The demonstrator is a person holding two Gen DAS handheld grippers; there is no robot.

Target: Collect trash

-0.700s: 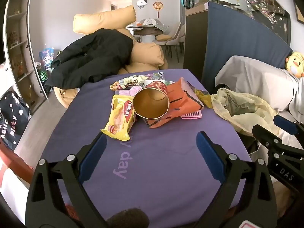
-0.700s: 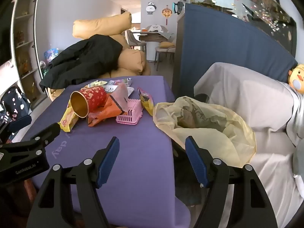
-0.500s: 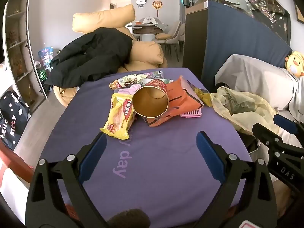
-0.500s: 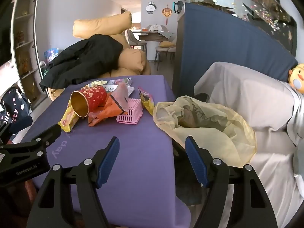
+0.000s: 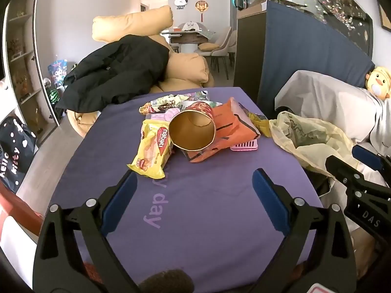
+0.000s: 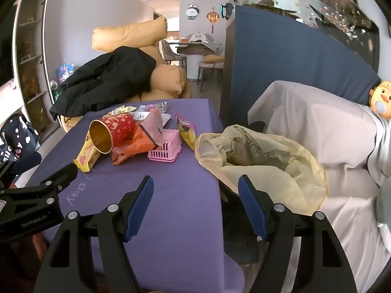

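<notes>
A heap of trash lies mid-table on the purple cloth (image 5: 195, 207): a yellow snack wrapper (image 5: 152, 152), a red paper cup (image 5: 193, 131) on its side with its gold mouth toward me, an orange packet (image 5: 229, 129) and a pink basket (image 6: 166, 144). An open yellowish plastic bag (image 6: 264, 156) sags at the table's right edge. My left gripper (image 5: 195, 180) hovers open short of the heap, nothing between its fingers. Also open and empty, my right gripper (image 6: 195, 188) hangs over the table's right edge, near the bag.
A black coat (image 5: 114, 73) is draped over tan cushions (image 5: 132, 24) behind the table. A grey-covered sofa (image 6: 317, 127) with a yellow plush toy (image 6: 381, 100) is on the right, a blue partition (image 5: 305, 48) behind it. A dark dotted bag (image 5: 12, 146) sits at left.
The trash heap has slid very slightly nearer in both views. Both grippers stay open and nothing on the table has been touched.
</notes>
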